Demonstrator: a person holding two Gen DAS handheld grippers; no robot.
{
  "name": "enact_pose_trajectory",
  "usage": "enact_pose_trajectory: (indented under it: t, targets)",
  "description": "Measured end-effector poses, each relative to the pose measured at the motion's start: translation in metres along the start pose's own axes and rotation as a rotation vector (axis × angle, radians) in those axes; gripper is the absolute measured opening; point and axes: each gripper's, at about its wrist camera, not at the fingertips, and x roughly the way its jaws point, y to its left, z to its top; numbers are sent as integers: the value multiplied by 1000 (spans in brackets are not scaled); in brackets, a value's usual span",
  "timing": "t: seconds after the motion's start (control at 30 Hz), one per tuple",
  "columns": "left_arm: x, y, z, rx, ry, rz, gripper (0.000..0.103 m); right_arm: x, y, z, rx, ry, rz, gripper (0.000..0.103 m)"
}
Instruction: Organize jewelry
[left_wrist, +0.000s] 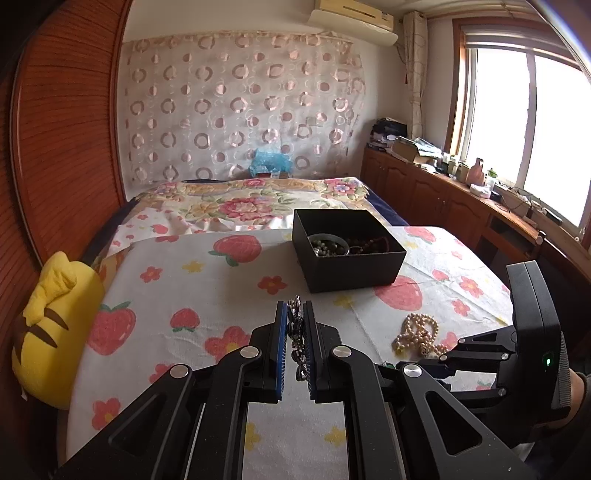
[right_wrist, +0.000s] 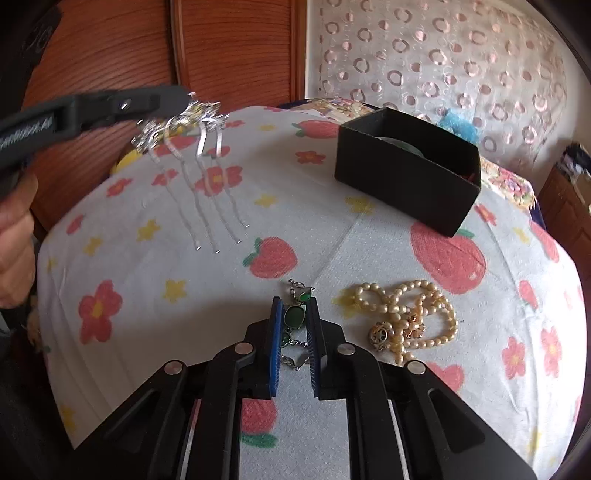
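Holding my left gripper (left_wrist: 295, 332) clamped on a silver hair comb (right_wrist: 184, 147), I see my right gripper (right_wrist: 295, 332) closed around a green-stone bracelet (right_wrist: 294, 316) beside the pearl necklace (right_wrist: 410, 317).

Both grippers are showing matte black angular linkage arms with triangular cutouts and round silver pivot screws. The left gripper (left_wrist: 295, 339) and right gripper (right_wrist: 294, 332) are wearing blue ribbed pads. A green light is glowing on the right gripper's black housing.
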Motion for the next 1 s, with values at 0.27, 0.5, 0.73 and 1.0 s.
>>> enact_pose_trajectory:
  t: [0.27, 0.5, 0.73, 1.0]
  targets:
    - [9, -11, 9, 22, -14, -4, 8, -23, -15, 14, 11, -69, -11, 14]
    - [16, -19, 23, 36, -35, -13, 8, -52, -45, 41, 20, -147, -56, 14]
    - [26, -21, 36, 39, -38, -14, 8, -63, -86, 77, 44, -203, -84, 14]
    - [43, -20, 61, 39, -51, -8, 8, -46, -133, 116, 113, -210, -103, 14]
